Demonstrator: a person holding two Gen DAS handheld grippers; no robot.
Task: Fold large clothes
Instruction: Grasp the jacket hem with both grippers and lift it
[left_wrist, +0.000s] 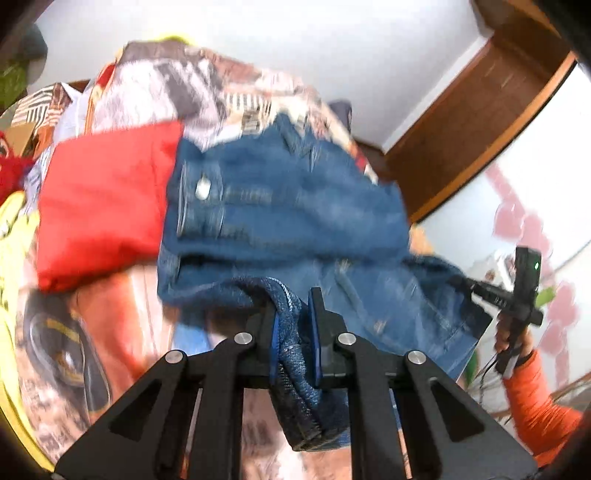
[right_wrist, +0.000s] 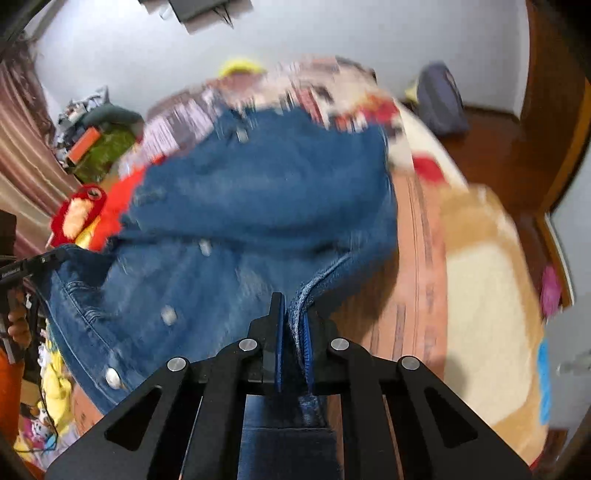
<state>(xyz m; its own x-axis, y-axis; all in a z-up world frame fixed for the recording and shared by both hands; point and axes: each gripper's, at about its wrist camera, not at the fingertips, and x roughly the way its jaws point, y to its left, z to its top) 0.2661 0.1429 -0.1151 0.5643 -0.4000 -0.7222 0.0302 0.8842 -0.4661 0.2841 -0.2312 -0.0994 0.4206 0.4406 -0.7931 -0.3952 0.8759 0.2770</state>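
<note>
A blue denim jacket (left_wrist: 280, 206) with metal snap buttons lies partly folded on a printed bedspread (left_wrist: 221, 92). My left gripper (left_wrist: 293, 332) is shut on a bunched edge of the jacket. My right gripper (right_wrist: 293, 332) is shut on another denim edge (right_wrist: 301, 295), with the jacket (right_wrist: 258, 206) spread ahead of it. The right gripper also shows at the right of the left wrist view (left_wrist: 517, 295), holding the jacket's far corner. The left gripper's tip shows at the left edge of the right wrist view (right_wrist: 33, 264). Both views are motion-blurred.
A folded red garment (left_wrist: 103, 206) lies on the bed left of the jacket. Plush toys (right_wrist: 79, 218) and clutter (right_wrist: 99, 144) sit at the bed's left side. A wooden door frame (left_wrist: 480, 122) and a dark bag on the floor (right_wrist: 441, 99) are at the right.
</note>
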